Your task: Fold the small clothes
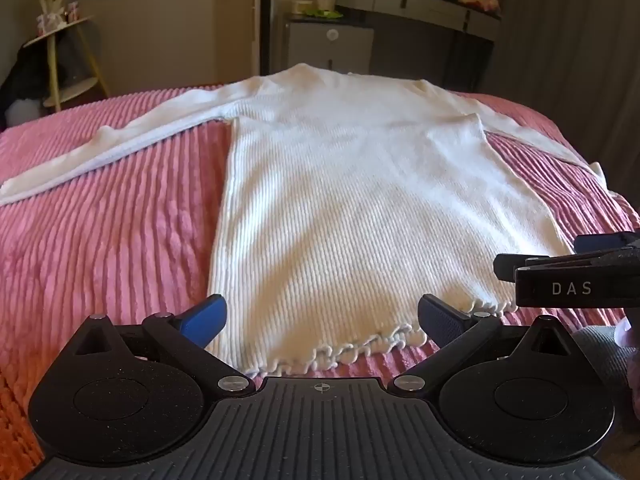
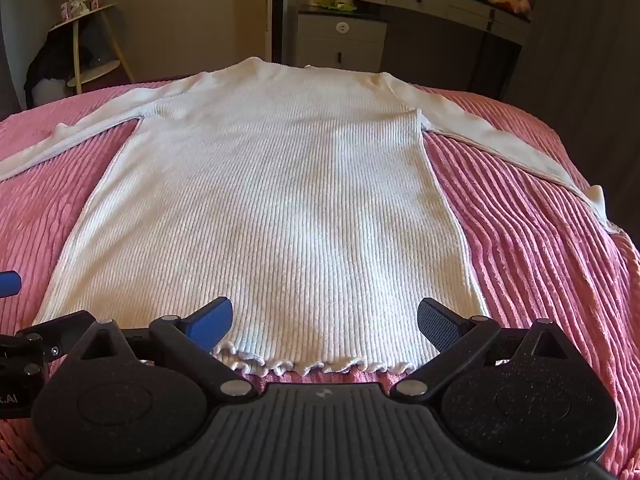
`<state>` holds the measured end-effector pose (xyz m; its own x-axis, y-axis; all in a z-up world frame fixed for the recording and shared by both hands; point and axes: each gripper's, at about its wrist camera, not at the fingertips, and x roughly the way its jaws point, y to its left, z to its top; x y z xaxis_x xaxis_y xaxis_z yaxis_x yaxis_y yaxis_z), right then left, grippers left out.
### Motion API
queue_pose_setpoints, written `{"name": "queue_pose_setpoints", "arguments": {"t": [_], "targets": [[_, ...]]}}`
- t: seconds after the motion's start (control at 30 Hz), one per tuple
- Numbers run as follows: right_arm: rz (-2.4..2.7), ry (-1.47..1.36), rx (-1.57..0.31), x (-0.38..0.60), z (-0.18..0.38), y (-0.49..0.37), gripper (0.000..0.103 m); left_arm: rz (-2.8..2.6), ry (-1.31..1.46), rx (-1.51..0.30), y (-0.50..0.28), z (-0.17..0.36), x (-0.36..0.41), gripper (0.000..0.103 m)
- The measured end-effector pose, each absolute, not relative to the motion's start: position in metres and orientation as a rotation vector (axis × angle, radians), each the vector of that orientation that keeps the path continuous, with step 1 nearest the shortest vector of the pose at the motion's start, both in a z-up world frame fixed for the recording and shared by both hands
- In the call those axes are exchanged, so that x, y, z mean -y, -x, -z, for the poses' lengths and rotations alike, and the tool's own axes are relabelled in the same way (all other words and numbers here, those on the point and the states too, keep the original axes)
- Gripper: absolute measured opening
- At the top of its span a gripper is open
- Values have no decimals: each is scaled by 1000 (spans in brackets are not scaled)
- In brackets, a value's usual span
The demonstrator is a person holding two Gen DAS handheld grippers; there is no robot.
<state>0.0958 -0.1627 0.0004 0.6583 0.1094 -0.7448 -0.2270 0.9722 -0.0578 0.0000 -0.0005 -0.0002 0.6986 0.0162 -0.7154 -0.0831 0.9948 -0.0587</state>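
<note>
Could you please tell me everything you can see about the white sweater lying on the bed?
The white sweater is a ribbed knit with long sleeves and a ruffled hem. It lies spread flat and unfolded on the pink ribbed bedspread, hem nearest the cameras, neckline at the far end, both sleeves stretched outward and angled toward the near side. Patches of sunlight and shadow fall across it. Only the bedspread visibly touches it; both hand-held grippers sit open near the hem, gripping nothing.
</note>
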Motion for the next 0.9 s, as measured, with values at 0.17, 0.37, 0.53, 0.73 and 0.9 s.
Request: {"name": "queue_pose_setpoints", "arguments": {"t": [0.17,0.37,0.53,0.73,0.9], "targets": [[-192,151,-835,162,-1,-96,99,-59,114,-797,0,0,-2,103],[-192,158,-834,161,-1,-96,99,-67,127,-800,0,2,-6,103],[-194,163,-832,162,-2,-93,99,-72,137,-800,1,3,-8,103],[-189,163,-840,161,2,-98,99,-77,142,-803,0,3,-10,103],[-188,164,-840,161,2,-98,99,-82,146,-805,1,3,-11,103]]}}
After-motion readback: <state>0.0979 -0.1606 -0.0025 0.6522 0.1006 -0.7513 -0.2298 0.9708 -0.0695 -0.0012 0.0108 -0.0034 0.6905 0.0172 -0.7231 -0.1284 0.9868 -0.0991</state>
